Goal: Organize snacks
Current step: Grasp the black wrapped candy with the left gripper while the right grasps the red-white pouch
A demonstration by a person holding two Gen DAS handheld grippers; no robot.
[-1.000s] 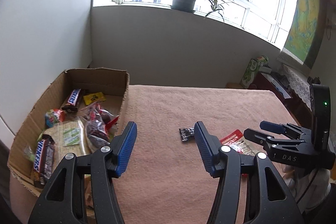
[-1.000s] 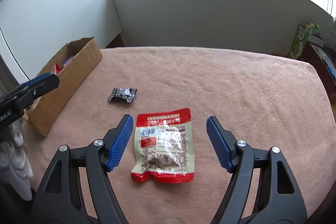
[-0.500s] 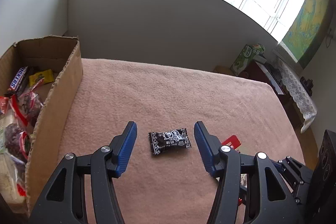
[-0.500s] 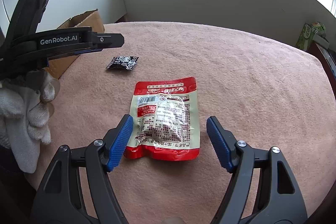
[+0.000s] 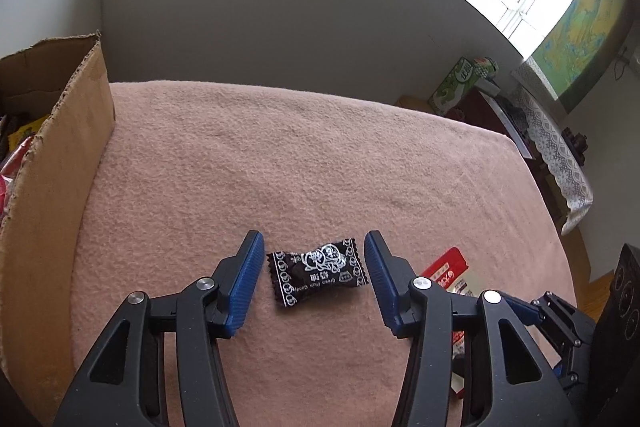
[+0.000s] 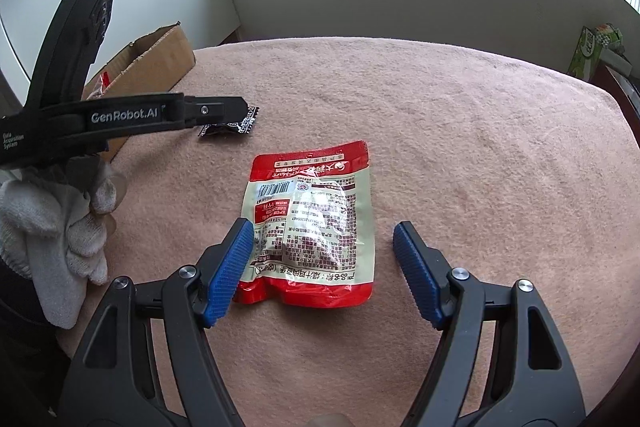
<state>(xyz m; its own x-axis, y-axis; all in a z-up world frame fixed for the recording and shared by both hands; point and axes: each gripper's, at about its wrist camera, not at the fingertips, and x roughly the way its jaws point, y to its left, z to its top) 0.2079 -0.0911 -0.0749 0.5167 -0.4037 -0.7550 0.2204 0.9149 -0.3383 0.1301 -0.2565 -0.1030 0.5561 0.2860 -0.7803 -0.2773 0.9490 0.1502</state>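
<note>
While my left gripper point(image 5: 314, 273) jaws, just closing, bracket the small black foil-wrapped candy point(image 5: 318, 277) untouched, my right gripper point(image 6: 322, 273) gapes over the salmon-pink fleece tablecloth point(image 5: 280, 155) below a grey wall point(image 5: 260, 7).

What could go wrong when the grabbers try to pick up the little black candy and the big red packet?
1. The small black wrapped candy lies flat between the left gripper, whose jaws have just been closing without yet pressing it. It may slip out or get pushed along the pink fuzzy cloth.
2. The red and white snack pouch is wide and floppy; the open right gripper might only crumple it.
3. The two grippers are close and could bump.
</note>
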